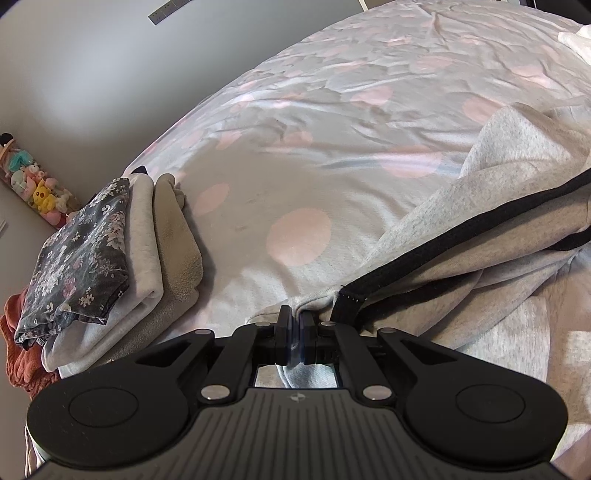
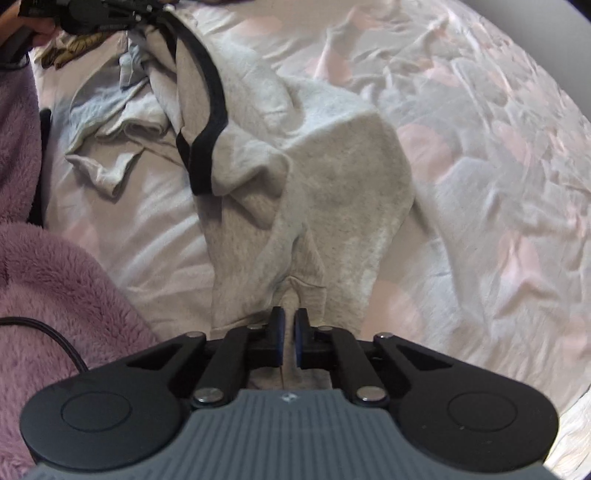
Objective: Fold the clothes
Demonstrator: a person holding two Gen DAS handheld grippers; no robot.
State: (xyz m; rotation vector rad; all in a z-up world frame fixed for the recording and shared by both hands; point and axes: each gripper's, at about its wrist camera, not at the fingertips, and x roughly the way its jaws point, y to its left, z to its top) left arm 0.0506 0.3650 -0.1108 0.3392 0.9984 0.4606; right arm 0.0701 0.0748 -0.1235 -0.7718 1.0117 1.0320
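Observation:
A grey sweat garment [image 1: 491,206] with a black stripe [image 1: 461,234] lies rumpled on the bed. My left gripper [image 1: 295,318] is shut on its hem, right beside the end of the stripe. In the right wrist view the same garment [image 2: 332,166] stretches away from me, its black stripe [image 2: 212,77] running to the far left corner. There the left gripper [image 2: 85,16] holds that end up. My right gripper [image 2: 290,322] pinches a fold of the near end, its pads narrowly apart with grey fabric between them.
A stack of folded clothes [image 1: 110,251] sits at the bed's left edge, with a rust cloth [image 1: 16,350] below it. Plush toys [image 1: 37,192] line the wall. A crumpled pale garment [image 2: 110,122] lies left of the grey one. A purple fleece sleeve [image 2: 55,277] and a cable [image 2: 59,339] are near left.

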